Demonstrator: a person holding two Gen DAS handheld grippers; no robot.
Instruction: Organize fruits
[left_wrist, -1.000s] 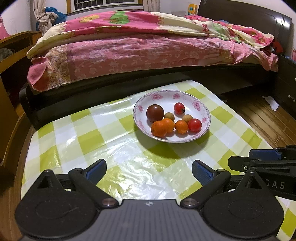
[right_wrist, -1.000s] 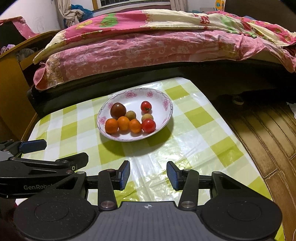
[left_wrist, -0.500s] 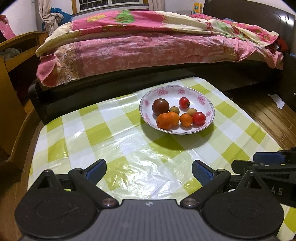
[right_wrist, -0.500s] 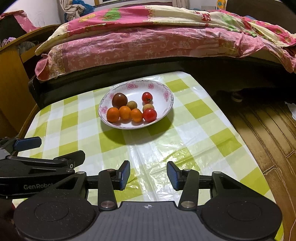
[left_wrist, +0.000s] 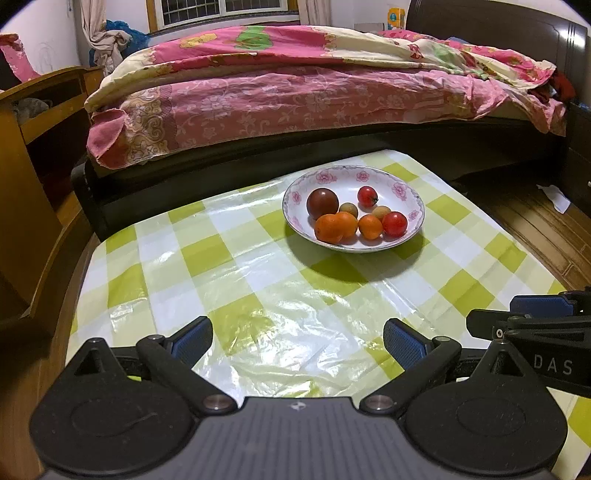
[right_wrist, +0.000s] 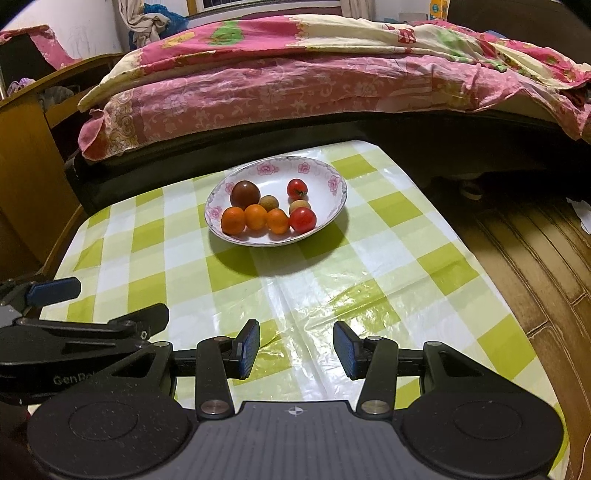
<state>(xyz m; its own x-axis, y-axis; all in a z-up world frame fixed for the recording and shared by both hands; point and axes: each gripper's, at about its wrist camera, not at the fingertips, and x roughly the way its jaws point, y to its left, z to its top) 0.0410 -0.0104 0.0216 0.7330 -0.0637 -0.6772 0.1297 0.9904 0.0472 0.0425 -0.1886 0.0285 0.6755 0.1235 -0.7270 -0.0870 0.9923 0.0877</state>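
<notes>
A white plate with pink flowers (left_wrist: 402, 184) (right_wrist: 325, 173) sits at the far side of the table. It holds several fruits: a dark plum (left_wrist: 322, 203) (right_wrist: 245, 194), small oranges (left_wrist: 334, 227) (right_wrist: 255, 216), red tomatoes (left_wrist: 394, 223) (right_wrist: 302, 219) and brownish longans (left_wrist: 348, 209) (right_wrist: 269, 202). My left gripper (left_wrist: 297, 341) is open and empty, low over the near table. My right gripper (right_wrist: 296, 349) is open and empty, also near the front. Each gripper shows in the other's view, the right one (left_wrist: 532, 317) and the left one (right_wrist: 92, 306).
The table carries a green and white checked plastic cloth (left_wrist: 229, 280) (right_wrist: 388, 258). A bed with a pink quilt (left_wrist: 295, 85) (right_wrist: 295, 74) stands close behind it. A wooden cabinet (left_wrist: 33, 140) is at the left. Wood floor (right_wrist: 535, 251) lies to the right.
Both grippers have drawn back and up from the plate, which now looks smaller and farther. Both stay open and empty.
</notes>
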